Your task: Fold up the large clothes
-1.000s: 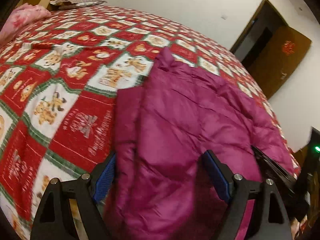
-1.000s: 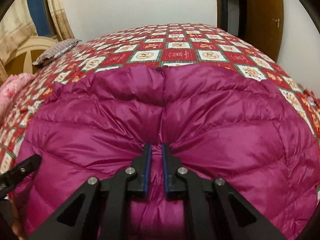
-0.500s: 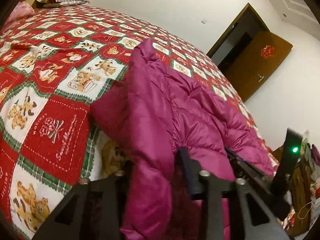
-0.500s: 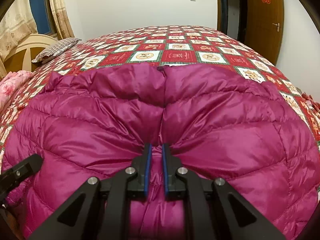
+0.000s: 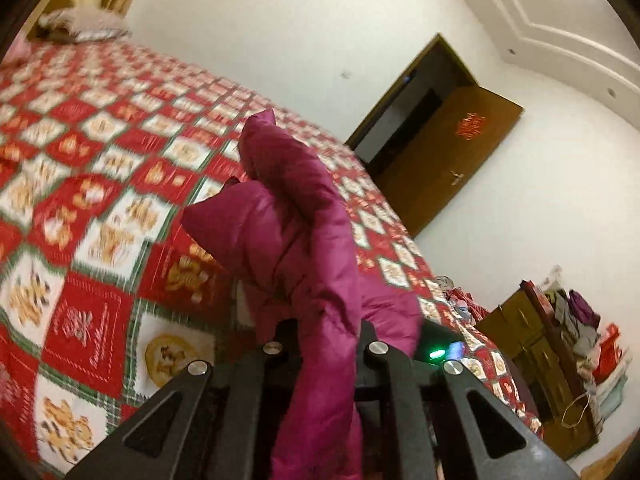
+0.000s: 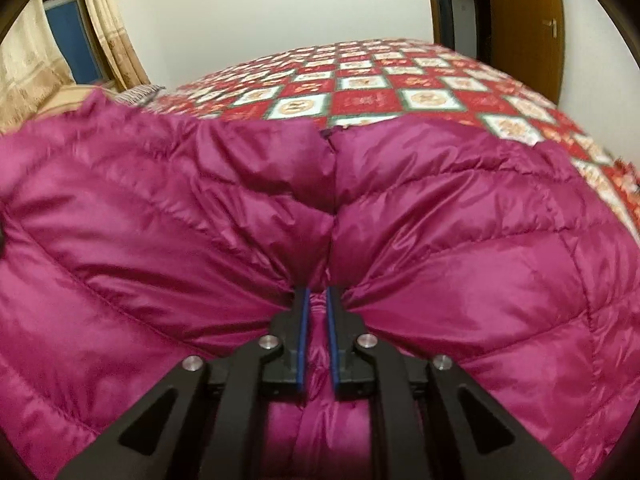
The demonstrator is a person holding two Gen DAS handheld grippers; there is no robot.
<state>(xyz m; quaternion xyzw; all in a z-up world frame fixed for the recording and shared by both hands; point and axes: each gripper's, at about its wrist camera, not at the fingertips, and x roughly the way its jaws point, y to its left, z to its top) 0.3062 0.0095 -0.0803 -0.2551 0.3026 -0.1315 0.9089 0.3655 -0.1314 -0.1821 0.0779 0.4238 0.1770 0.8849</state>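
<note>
Jacket [image 5: 304, 240], left wrist view: its edge stands pinched between the just-closed jaws of the left hand-held gripper [image 5: 326, 344], raised off the bed [image 5: 100, 200], likely to carry it over. Right wrist view: the right hand-held gripper [image 6: 316, 320] clamps a bunched fold, probably anchoring the rest lying on the bed.
</note>
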